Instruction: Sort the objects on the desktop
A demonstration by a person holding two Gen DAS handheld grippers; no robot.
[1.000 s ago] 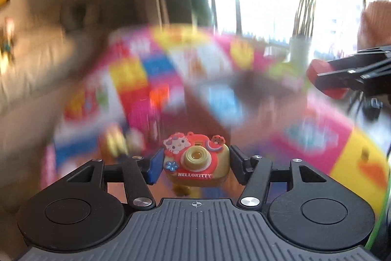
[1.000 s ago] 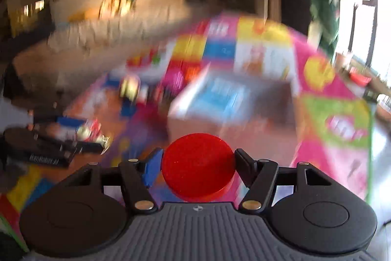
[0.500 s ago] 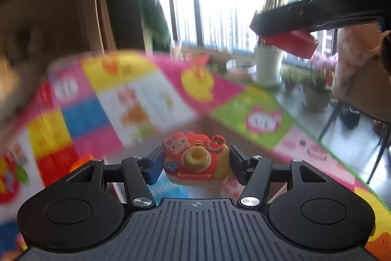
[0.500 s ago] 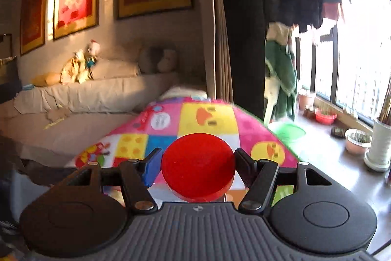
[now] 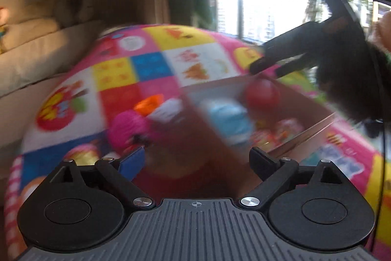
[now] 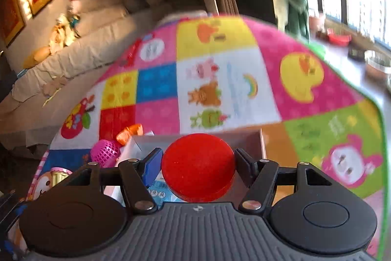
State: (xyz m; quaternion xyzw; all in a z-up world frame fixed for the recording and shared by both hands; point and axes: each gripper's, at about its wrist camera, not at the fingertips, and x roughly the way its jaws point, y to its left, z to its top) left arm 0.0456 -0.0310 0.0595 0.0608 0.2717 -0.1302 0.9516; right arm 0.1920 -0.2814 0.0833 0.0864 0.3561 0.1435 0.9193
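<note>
Our left tool point(image 5: 195, 163) is opening wide with nothing in it. Our right tool point(image 6: 198, 164) is opening around the red disc point(image 6: 198, 166), low in the frame.

Left gripper point(image 5: 196, 162): angled downward, jaws opening, spread wide, nothing between them.

Right gripper point(image 6: 198, 163): angled downward, jaws opening; a red disc point(image 6: 198, 166) sits between them, the pads apparently just off its sides, though blur hinders certainty. Seen blurred in the left wrist view, upper right.
</note>
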